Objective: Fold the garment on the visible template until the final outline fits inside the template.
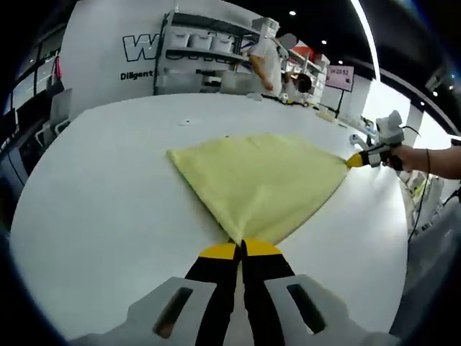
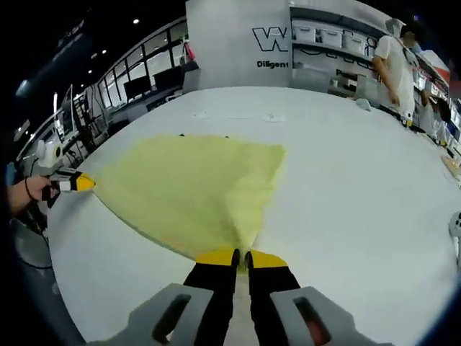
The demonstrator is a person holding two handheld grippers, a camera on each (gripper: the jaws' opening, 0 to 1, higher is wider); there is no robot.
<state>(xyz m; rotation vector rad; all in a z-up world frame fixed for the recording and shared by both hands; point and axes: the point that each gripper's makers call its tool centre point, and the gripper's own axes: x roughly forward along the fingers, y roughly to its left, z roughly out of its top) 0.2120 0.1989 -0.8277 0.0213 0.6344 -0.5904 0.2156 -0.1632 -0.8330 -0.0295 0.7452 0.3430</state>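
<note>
Two tools hold one pale yellow cloth garment (image 1: 256, 180) on the wide white tabletop (image 1: 108, 209). In the left gripper view the left tool (image 1: 241, 249) rises from 6 o'clock with its black, yellow-tipped jaws pressed together on the near corner of the garment. From there the cloth spreads away like a fan toward 12 o'clock. The right tool (image 1: 354, 161) enters at 3 o'clock, held by a person's hand (image 1: 403, 156), and its yellow tip touches the far right corner of the garment.

In the right gripper view the right tool (image 2: 241, 256) also stands narrow at 6 o'clock, jaws closed on a corner of the garment (image 2: 194, 184). The left tool (image 2: 83, 182) comes in at 9 o'clock and pinches the opposite corner. The garment lies flat between both tools, near the middle of the tabletop (image 2: 360, 194).

Grey shelves with white storage boxes (image 1: 198, 43) stand behind the tabletop at 12 o'clock; what the boxes contain cannot be seen. A person in a white shirt (image 2: 395, 65) stands near the shelves. A template under the garment is hard to make out; I cannot tell its outline.
</note>
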